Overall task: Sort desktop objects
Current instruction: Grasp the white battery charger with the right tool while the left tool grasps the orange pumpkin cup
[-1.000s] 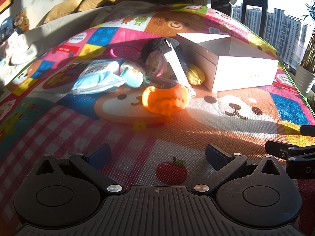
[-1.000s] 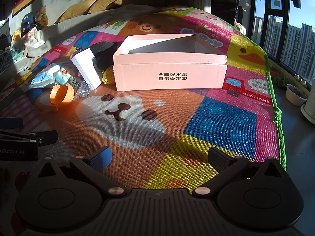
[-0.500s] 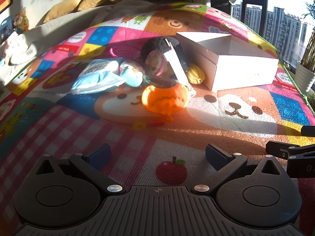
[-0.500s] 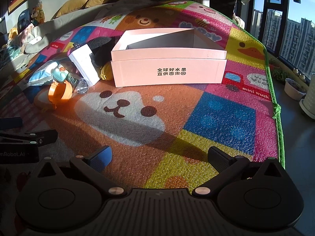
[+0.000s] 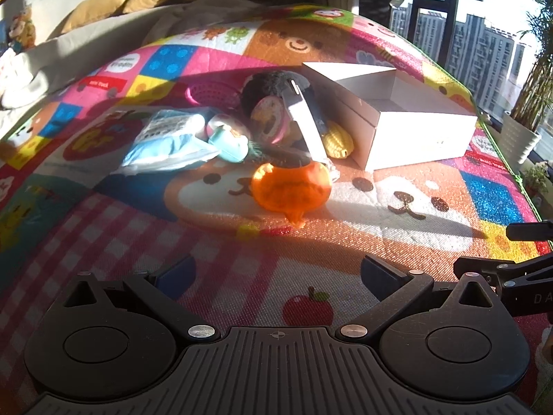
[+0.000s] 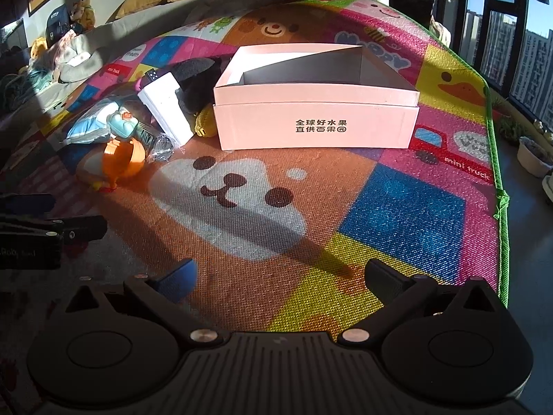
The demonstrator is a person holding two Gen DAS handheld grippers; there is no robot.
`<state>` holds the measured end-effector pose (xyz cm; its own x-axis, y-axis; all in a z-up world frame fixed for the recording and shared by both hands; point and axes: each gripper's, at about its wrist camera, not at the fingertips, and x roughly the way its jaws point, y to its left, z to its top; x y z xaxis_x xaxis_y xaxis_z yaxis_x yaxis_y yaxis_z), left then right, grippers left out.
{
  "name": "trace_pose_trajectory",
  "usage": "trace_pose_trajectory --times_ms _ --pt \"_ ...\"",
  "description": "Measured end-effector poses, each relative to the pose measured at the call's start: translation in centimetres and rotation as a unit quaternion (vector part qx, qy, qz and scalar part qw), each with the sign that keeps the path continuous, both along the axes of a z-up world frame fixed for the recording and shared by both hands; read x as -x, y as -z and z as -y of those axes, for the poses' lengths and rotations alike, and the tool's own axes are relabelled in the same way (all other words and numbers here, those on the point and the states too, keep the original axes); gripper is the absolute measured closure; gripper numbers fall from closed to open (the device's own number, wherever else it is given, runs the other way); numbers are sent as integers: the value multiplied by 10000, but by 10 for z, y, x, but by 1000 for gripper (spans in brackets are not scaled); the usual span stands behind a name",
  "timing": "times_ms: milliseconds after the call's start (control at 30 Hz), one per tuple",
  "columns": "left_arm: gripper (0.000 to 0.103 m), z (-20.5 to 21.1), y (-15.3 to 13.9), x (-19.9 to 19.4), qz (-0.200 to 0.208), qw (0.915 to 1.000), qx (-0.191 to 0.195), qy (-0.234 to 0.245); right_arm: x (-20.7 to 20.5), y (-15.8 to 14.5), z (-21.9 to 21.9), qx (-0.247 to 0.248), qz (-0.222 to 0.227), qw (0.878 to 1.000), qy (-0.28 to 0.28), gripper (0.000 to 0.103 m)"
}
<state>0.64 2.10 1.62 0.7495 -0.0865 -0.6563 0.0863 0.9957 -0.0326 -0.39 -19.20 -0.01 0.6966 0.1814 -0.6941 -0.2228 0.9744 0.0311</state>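
An open pink box [image 6: 316, 124] with Chinese print stands on the play mat; it also shows in the left wrist view [image 5: 411, 128]. Left of it lies a pile: an orange plastic toy [image 5: 290, 188] [image 6: 122, 160], a white flat box [image 5: 306, 121] [image 6: 167, 110], a yellow corn toy [image 5: 340, 140], a teal toy [image 5: 230, 143], a blue-white packet [image 5: 166, 138] and a black plush [image 5: 273, 84]. My left gripper [image 5: 278, 271] is open and empty, short of the orange toy. My right gripper [image 6: 281, 275] is open and empty, in front of the pink box.
The colourful mat [image 6: 401, 214] has a green edge [image 6: 501, 204] on the right, with floor and plant pots [image 6: 534, 155] beyond. A sofa with yellow cushions [image 5: 103, 7] runs along the back. Each gripper's body shows at the other view's side edge.
The right gripper has moved forward, closer to the pink box. The left gripper has barely moved. Both stay open.
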Motion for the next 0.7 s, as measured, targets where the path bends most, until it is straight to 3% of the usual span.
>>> trace_pose_trajectory --times_ms 33,100,133,167,200,333,367,433,500,533,633,700 --pt "0 -2 -2 -1 61 9999 -75 59 0 -8 -4 51 291 9995 -75 3" --pt "0 -7 -7 -6 276 9990 -328 141 -4 -23 -21 343 966 9941 -348 21" --pt "0 -9 -7 -8 315 9986 -395 128 -10 -33 -34 453 1281 9892 -549 39" --pt "0 -12 -7 -12 315 9985 -433 105 -16 -38 -41 425 1380 9875 -631 48" --pt "0 -16 -6 -18 255 9988 -407 118 -28 -48 -52 236 1466 9858 -780 48" --pt "0 -19 -4 -23 135 9993 -283 216 -71 -57 -99 -139 1390 9816 -1304 46" --pt "0 -19 -4 -23 139 9993 -258 244 -79 -54 -110 -124 1315 9812 -1404 39" --pt "0 -19 -4 -21 164 9993 -206 256 -96 -43 -132 90 1156 9834 -1397 38" --pt "0 -20 -5 -19 206 9993 -198 227 -107 -33 -138 232 1094 9849 -1324 49" --pt "0 -21 -5 -19 238 9993 -193 204 -110 -32 -134 207 1021 9851 -1368 71" --pt "0 -20 -6 -18 276 9992 -175 230 -105 -41 -109 -125 933 9881 -1214 86" --pt "0 -16 -6 -20 296 9988 -204 327 -92 -53 -81 -489 877 9881 -1161 86"
